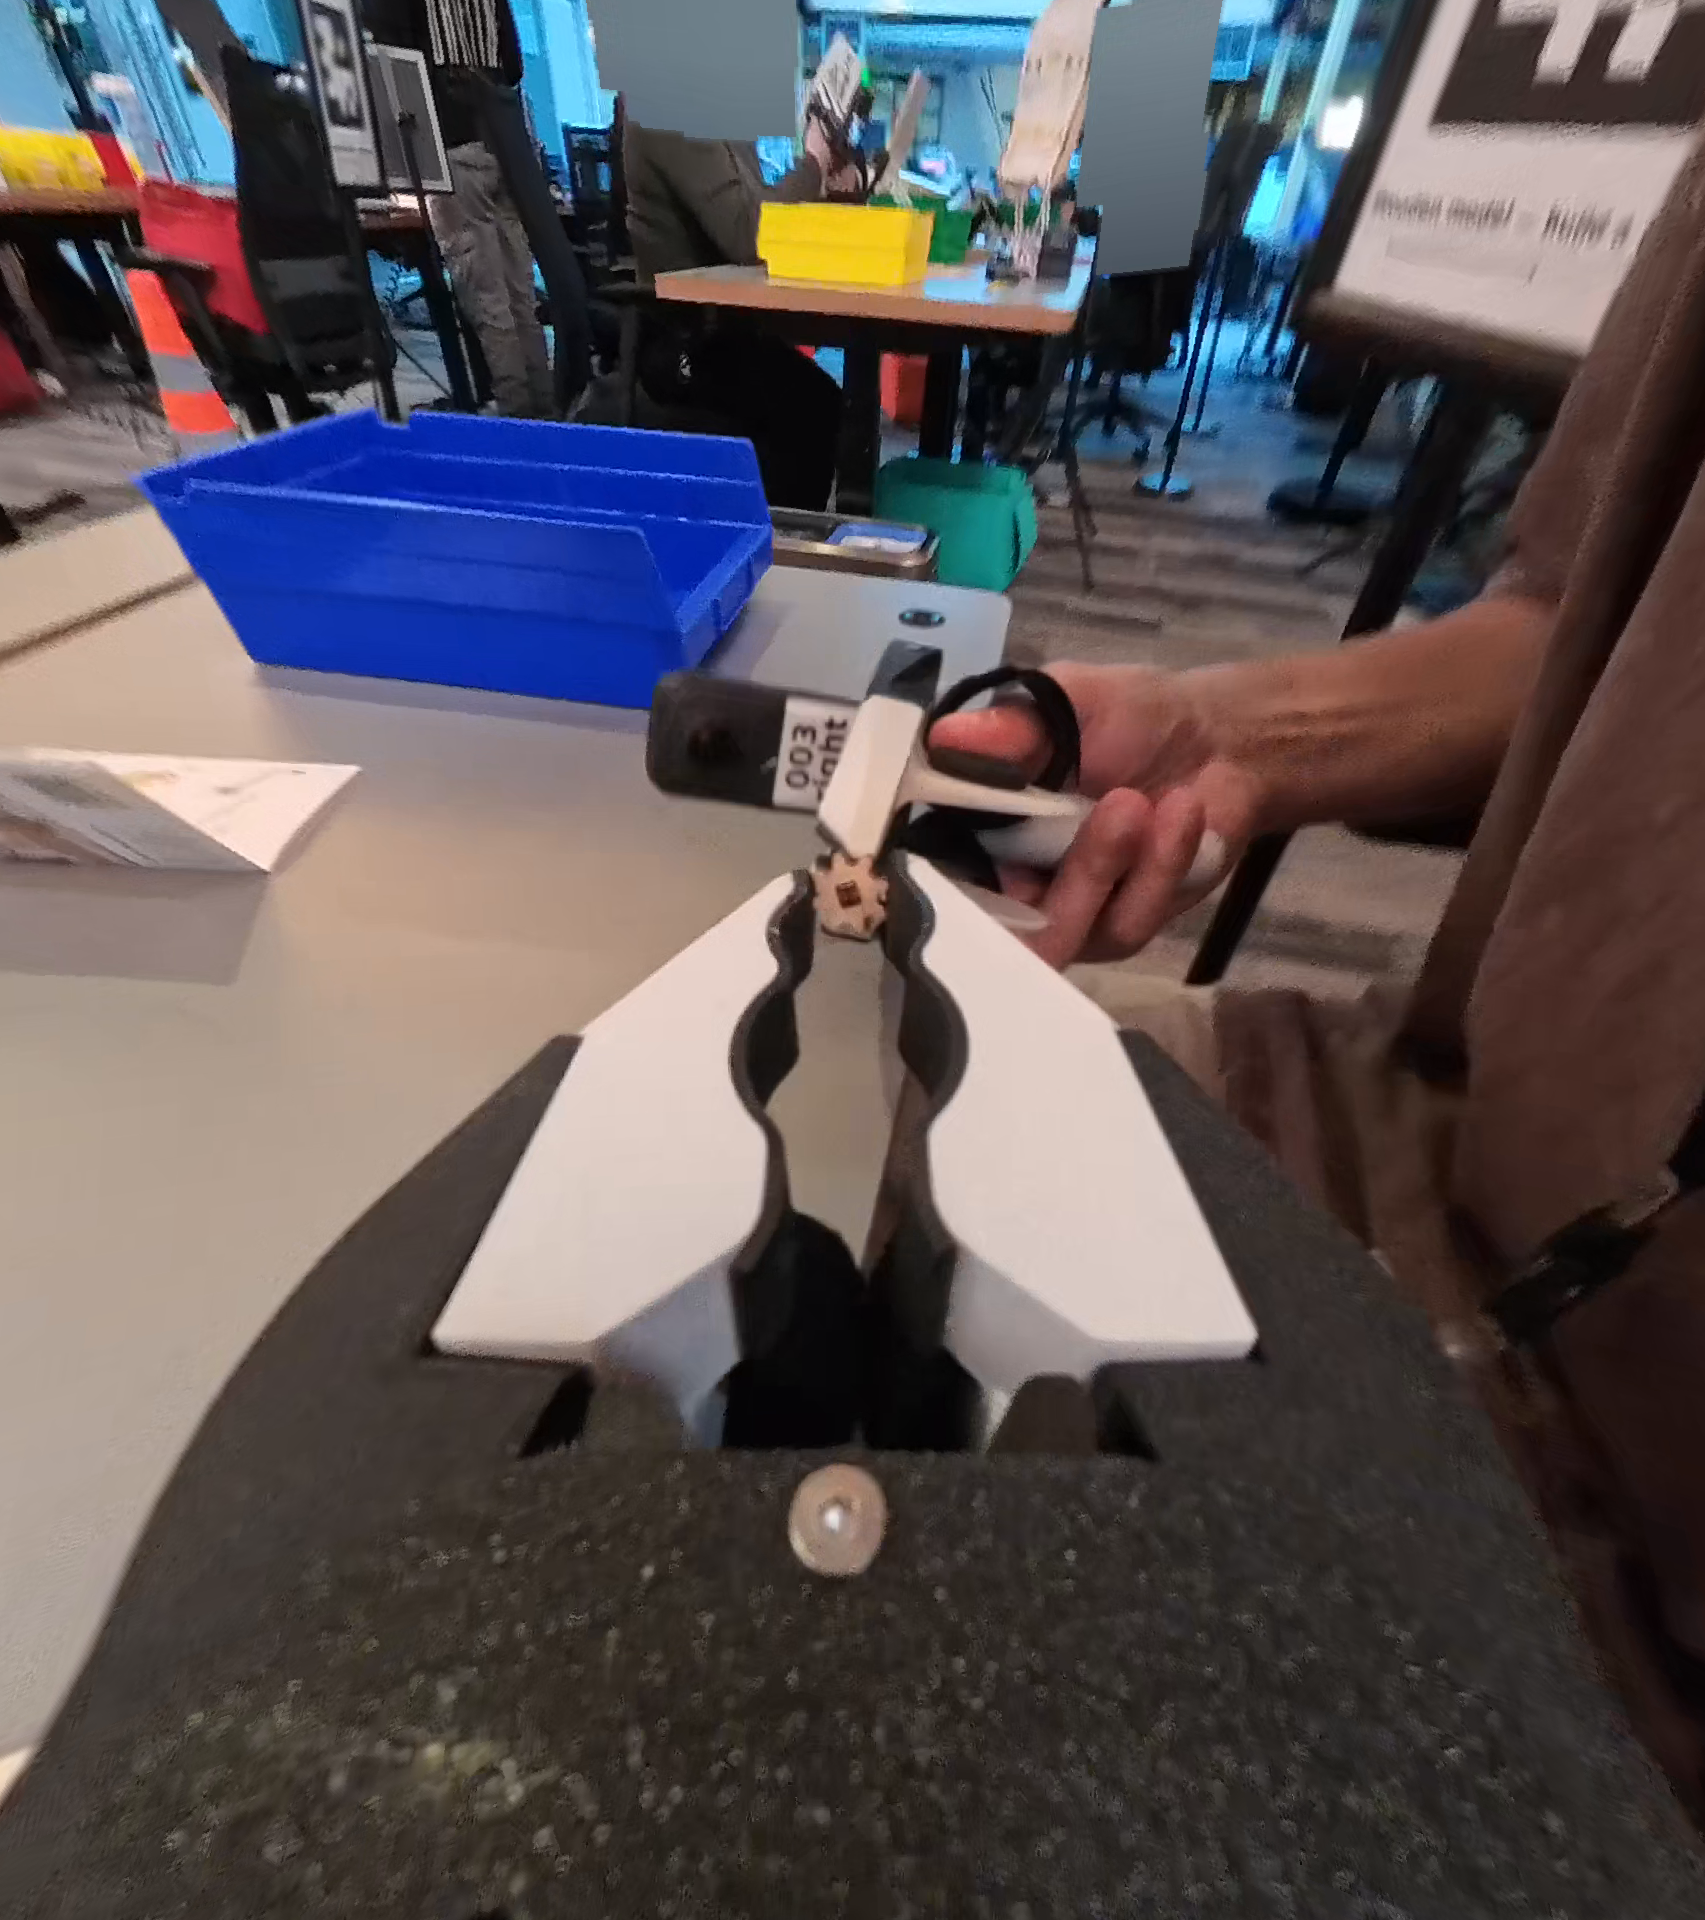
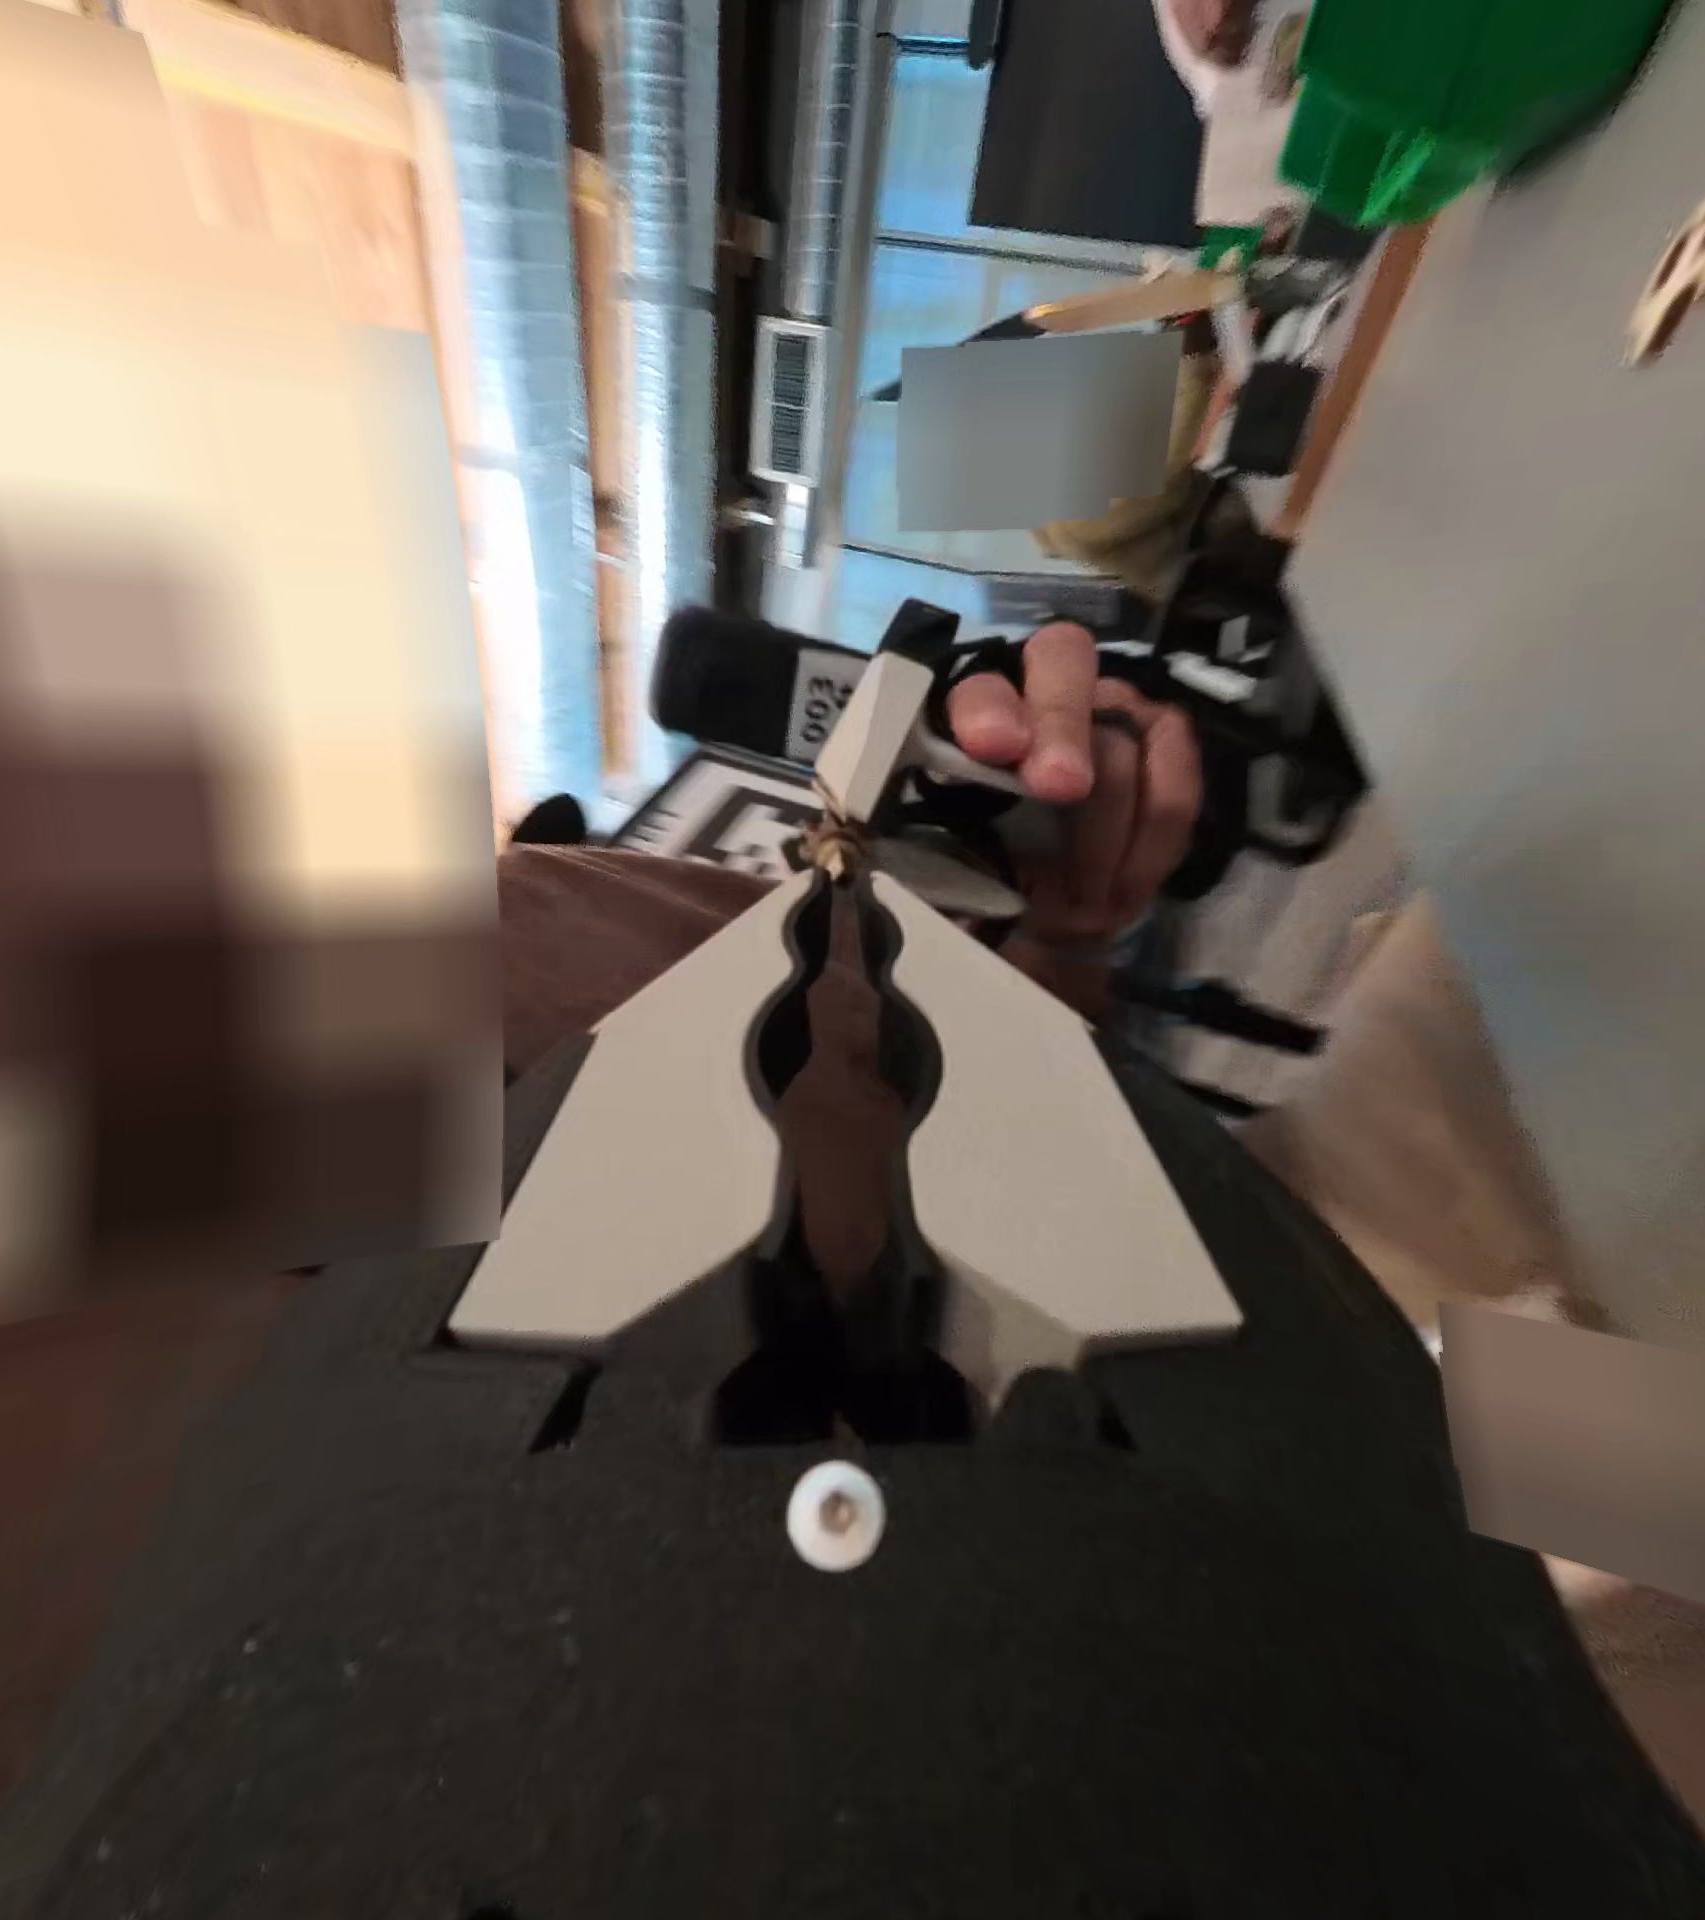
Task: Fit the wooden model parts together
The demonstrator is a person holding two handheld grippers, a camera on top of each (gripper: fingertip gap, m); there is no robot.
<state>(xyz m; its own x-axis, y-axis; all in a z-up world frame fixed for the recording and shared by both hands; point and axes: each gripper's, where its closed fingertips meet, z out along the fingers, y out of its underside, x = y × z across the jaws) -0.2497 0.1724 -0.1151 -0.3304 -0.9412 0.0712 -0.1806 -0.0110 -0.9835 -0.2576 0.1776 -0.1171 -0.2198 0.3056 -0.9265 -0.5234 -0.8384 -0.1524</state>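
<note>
Right now both grippers are meeting tip to tip above the table (image 1: 152,1039), the left gripper (image 1: 850,906) pinching a small wooden gear (image 1: 848,902), the right gripper (image 2: 832,868) seemingly clamping it too; twisting risks snapping or dropping it.

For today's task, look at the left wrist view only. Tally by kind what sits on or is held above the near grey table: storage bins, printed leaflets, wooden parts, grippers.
Storage bins: 1, the blue bin
Printed leaflets: 1, the leaflet
Wooden parts: 1, the small gear-like wooden part, pinched at the fingertips
Grippers: 2, left gripper, right gripper
Total: 5
</note>
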